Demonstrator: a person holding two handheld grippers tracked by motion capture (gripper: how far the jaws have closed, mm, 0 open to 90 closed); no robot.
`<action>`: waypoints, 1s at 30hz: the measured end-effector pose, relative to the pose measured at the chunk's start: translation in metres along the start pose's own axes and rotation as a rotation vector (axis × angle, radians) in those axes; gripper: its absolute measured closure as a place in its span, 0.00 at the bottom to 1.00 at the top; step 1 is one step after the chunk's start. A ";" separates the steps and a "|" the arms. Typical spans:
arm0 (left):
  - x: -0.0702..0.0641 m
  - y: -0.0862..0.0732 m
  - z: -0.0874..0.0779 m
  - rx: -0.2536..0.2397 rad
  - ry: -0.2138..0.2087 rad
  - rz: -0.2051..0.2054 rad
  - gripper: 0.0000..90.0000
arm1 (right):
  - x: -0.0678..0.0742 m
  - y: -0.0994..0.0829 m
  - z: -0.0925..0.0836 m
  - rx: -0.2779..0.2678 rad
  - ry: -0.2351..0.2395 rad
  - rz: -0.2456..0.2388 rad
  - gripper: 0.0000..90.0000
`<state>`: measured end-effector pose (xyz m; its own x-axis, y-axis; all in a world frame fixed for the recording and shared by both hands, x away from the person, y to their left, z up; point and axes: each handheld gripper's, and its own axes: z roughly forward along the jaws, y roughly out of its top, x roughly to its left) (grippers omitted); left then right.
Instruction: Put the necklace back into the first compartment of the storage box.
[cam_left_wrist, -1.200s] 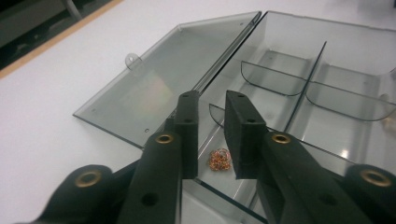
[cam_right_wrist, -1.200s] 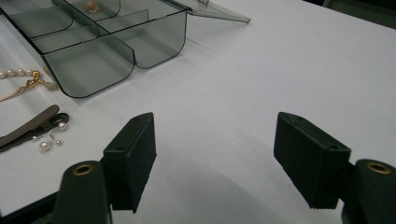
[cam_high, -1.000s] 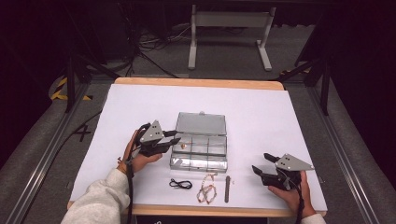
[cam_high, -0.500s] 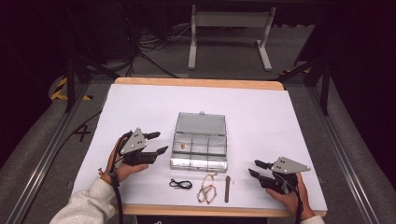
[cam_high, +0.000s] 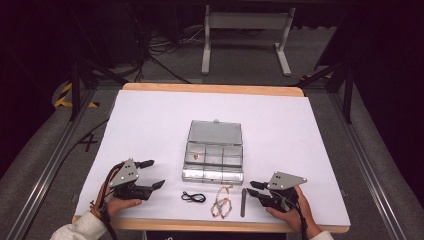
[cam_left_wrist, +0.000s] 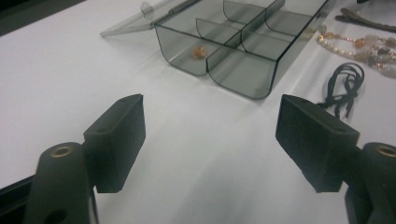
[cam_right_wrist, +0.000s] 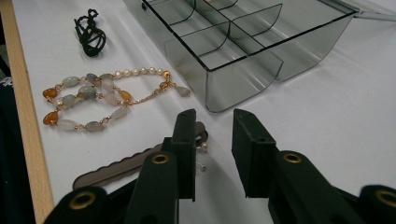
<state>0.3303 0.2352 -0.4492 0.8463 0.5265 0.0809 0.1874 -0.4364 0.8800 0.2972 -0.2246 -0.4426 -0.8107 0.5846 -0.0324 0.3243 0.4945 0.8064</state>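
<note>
Right gripper (cam_high: 256, 189), jaws narrowed, just closing, nothing pinched; flat wavy-edged hair clip (cam_right_wrist: 126, 168) lies at its 9 o'clock. Left gripper (cam_high: 150, 173) spread, just opening, over bare white sheet (cam_high: 150, 125).

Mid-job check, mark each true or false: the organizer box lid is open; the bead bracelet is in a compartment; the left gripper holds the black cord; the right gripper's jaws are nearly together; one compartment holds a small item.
1. Organizer box lid open: true.
2. Bead bracelet in a compartment: false, it lies on the table in front of the box.
3. Left gripper holds the black cord: false, jaws empty, just been opening.
4. Right gripper jaws nearly together: true, just been closing, gripping nothing.
5. One compartment holds a small orange item: true.
</note>
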 end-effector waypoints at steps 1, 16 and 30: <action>0.000 0.000 0.000 0.000 0.000 0.000 0.26 | 0.000 0.001 0.002 0.001 0.003 0.001 0.79; -0.001 -0.006 0.006 0.044 -0.012 -0.007 0.24 | 0.001 0.002 0.014 0.042 0.011 -0.016 0.82; -0.002 -0.005 0.007 0.052 -0.017 -0.001 0.23 | 0.002 0.002 0.014 0.037 0.009 -0.022 0.84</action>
<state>0.3306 0.2313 -0.4573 0.8542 0.5150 0.0717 0.2138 -0.4735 0.8545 0.3027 -0.2135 -0.4492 -0.8218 0.5680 -0.0445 0.3244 0.5306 0.7831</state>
